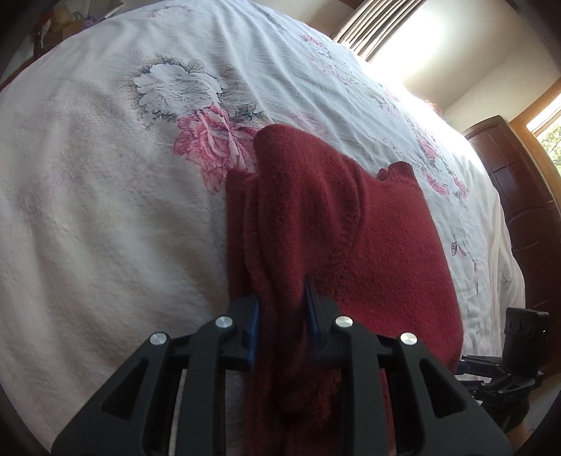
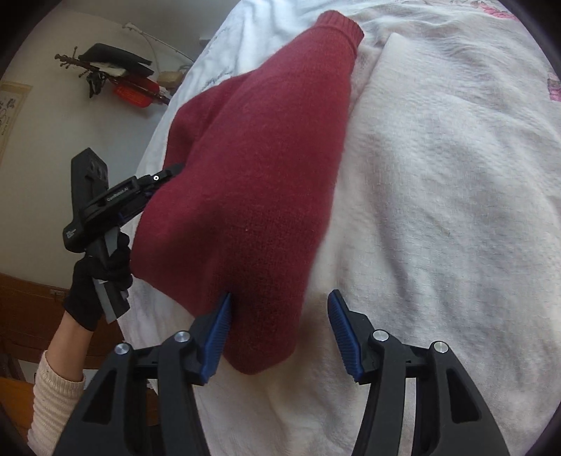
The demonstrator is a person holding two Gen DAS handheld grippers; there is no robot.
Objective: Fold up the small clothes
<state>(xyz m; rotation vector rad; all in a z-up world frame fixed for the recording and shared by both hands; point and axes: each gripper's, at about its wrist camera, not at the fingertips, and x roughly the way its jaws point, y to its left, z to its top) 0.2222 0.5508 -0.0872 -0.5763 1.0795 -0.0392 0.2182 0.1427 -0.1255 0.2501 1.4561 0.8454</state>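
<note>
We see a dark red sweater point(image 1: 350, 224) lying on a bed under a white spread point(image 1: 105, 210) printed with pink and grey flowers. In the left wrist view, our left gripper point(image 1: 282, 308) is clenched on a bunched fold of the sweater, the knit squeezed between its two blue pads point(image 1: 253, 326) and trailing down below them. The rest of the sweater lies flat on the spread ahead and to the right, with a ribbed cuff point(image 1: 399, 172) at its far edge.

In the right wrist view, our right gripper point(image 2: 278, 336) stands released, its blue pads point(image 2: 345, 336) well apart. The sweater point(image 2: 252, 168) lies between them; its rounded near end touches the left pad, while the right pad is clear of it, over bare spread point(image 2: 438, 210). A ribbed cuff point(image 2: 342, 26) points away at the top. To the left, a hand in a black glove point(image 2: 94, 280) holds the left gripper point(image 2: 168, 175), its tip buried in the sweater's edge.
</note>
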